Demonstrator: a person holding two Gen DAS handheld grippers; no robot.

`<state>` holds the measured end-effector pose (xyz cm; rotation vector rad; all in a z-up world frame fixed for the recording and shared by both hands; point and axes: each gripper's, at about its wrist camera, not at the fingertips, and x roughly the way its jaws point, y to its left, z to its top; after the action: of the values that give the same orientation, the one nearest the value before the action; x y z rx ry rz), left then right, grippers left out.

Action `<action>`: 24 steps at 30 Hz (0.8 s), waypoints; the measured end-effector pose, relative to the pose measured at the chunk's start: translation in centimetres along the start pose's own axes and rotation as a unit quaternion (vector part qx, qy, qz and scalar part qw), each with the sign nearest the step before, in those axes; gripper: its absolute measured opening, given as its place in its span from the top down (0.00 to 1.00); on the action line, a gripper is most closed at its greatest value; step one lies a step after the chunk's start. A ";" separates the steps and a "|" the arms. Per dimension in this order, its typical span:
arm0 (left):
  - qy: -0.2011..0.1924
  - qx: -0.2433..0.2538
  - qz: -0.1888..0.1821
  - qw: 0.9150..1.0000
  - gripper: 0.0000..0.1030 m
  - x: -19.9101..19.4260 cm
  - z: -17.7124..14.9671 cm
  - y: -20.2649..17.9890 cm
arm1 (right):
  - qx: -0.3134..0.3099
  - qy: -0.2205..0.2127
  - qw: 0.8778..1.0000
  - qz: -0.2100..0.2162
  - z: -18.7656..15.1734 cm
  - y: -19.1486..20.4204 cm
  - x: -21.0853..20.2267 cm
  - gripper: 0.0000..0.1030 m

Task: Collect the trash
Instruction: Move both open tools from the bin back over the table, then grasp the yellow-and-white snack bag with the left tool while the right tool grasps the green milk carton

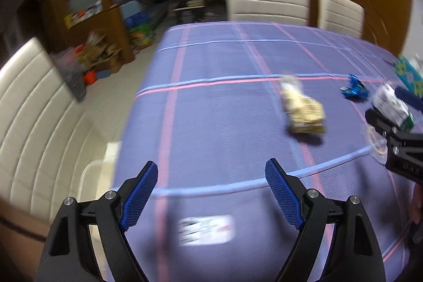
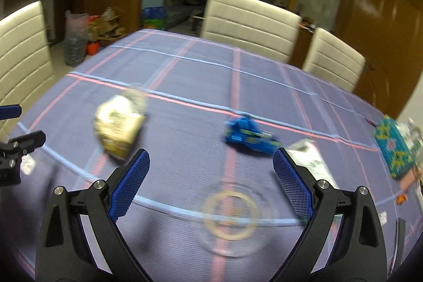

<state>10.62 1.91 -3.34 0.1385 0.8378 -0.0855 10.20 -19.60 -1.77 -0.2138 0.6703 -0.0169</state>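
My left gripper [image 1: 211, 192] is open and empty above the purple checked tablecloth [image 1: 211, 110]. A white printed wrapper [image 1: 206, 229] lies flat just below its fingers. A crumpled beige snack bag [image 1: 304, 110] lies further ahead, also in the right wrist view [image 2: 119, 123]. A crumpled blue wrapper [image 2: 248, 135] lies ahead of my right gripper [image 2: 211, 181], which is open and empty. A white-green packet [image 2: 312, 163] lies behind its right finger; it also shows in the left wrist view [image 1: 394, 107]. A clear round lid [image 2: 230, 216] lies on the cloth below the right gripper.
Cream chairs [image 2: 248, 20] stand along the far side and one [image 1: 34, 123] at the left end. A teal patterned box [image 2: 394, 147] lies at the right edge. Boxes and bags [image 1: 97, 57] clutter the floor beyond the left end.
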 end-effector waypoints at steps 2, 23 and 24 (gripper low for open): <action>0.000 0.018 -0.011 1.000 0.21 0.4 0.6 -2.2 | 0.012 -0.002 1.000 -0.012 -0.4 -1.8 -0.1 0.10; 0.035 0.056 -0.037 0.997 0.23 6.3 3.7 -9.2 | 0.153 0.109 0.982 0.025 -5.0 -12.3 5.1 0.46; 0.030 0.060 -0.039 0.997 0.33 6.2 3.6 -9.2 | 0.148 0.109 0.983 0.022 -5.1 -11.9 5.2 0.50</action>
<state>16.20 -7.85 -6.40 0.2219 0.8986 -0.2056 11.75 -32.68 -6.41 0.0915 0.8810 -0.0990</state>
